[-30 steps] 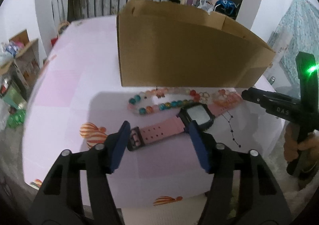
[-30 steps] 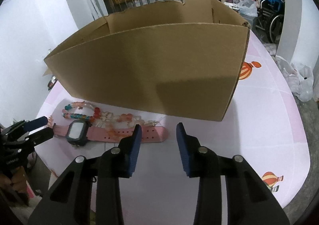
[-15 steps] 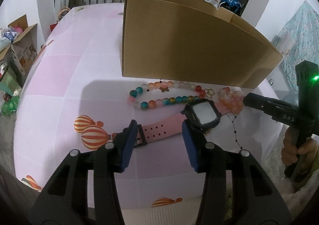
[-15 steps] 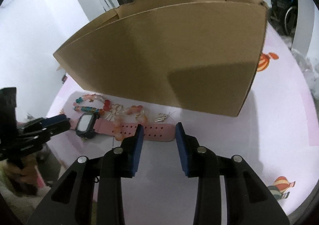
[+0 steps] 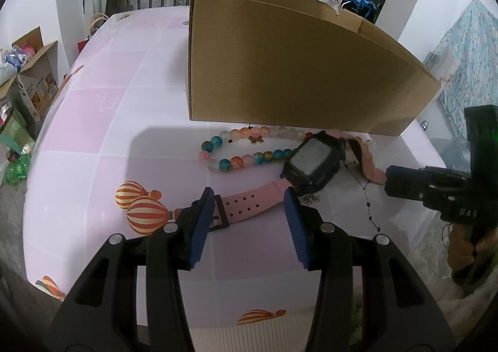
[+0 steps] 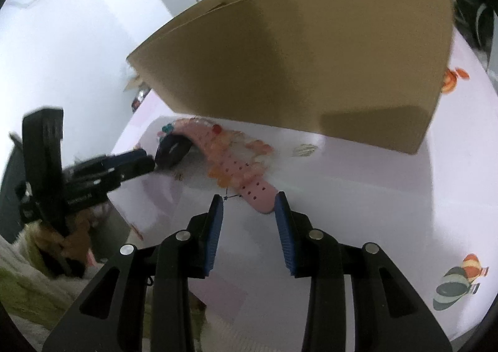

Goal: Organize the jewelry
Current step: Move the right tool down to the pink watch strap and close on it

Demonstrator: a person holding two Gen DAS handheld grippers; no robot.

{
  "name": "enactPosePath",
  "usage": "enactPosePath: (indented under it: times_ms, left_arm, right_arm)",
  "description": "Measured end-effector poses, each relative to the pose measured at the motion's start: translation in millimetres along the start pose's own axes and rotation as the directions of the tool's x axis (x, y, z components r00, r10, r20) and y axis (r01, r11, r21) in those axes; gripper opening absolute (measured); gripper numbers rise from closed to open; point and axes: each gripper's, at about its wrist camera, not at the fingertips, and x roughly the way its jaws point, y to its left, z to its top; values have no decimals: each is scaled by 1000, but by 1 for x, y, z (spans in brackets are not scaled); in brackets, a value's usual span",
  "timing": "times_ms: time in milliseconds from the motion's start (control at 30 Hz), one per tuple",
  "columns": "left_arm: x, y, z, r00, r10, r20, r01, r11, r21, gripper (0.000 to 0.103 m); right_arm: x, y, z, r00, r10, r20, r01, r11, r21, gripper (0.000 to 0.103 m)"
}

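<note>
**Mia:** Where the pink and white table (image 5: pixel 93 118) meets the big brown cardboard box (image 5: pixel 295 71), what lies there?

**Ben:** A small heap of jewelry lies there, right in front of the box wall. I see a pink watch (image 5: pixel 314 165) with a black face. A bead bracelet (image 5: pixel 236 162) with blue, orange and pink beads lies just behind it, next to the box. A thin chain (image 5: pixel 367 205) with tiny dark stars runs down the table beside the watch face.

**Mia:** Is the watch flat?

**Ben:** No. Its face is tipped up. One half of the strap lies on the table. The other half bends up and over behind the face.

**Mia:** What does the left hand-held gripper (image 5: pixel 248 196) do?

**Ben:** It grips the strap the long way. One blue pad sits on the black buckle. The other pad sits on the strap right by the face.

**Mia:** And the right hand-held gripper (image 6: pixel 249 199)?

**Ben:** It points down at the far tip of the strap. Its jaws stand apart. The pink tip is between them, close to one pad and away from the other. It does not pinch it.

**Mia:** Is anything else near?

**Ben:** Striped balloon pictures (image 5: pixel 144 215) are printed on the table, beside the buckle.
</note>
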Motion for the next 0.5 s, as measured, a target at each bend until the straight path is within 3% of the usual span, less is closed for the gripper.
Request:
enactPosePath:
  times_ms: [233, 333, 400, 500]
  left_arm:
    - [0, -4, -3, 999, 43, 0, -42, 998, 35, 38]
    - [-1, -4, -3, 997, 74, 5, -74, 996, 42, 28]
    - [-1, -2, -3, 996, 91, 7, -91, 995, 38, 20]
    - [-2, 1, -3, 995, 100, 9, -101, 995, 26, 5]
  right_arm:
    - [13, 29, 0, 986, -163, 20, 164, 973, -159, 31]
    - [19, 36, 1, 974, -224, 35, 227, 958, -175, 20]
    - [18, 32, 4, 975, -221, 34, 224, 964, -145, 9]
    - [18, 27, 6, 975, -219, 42, 222, 968, -118, 6]
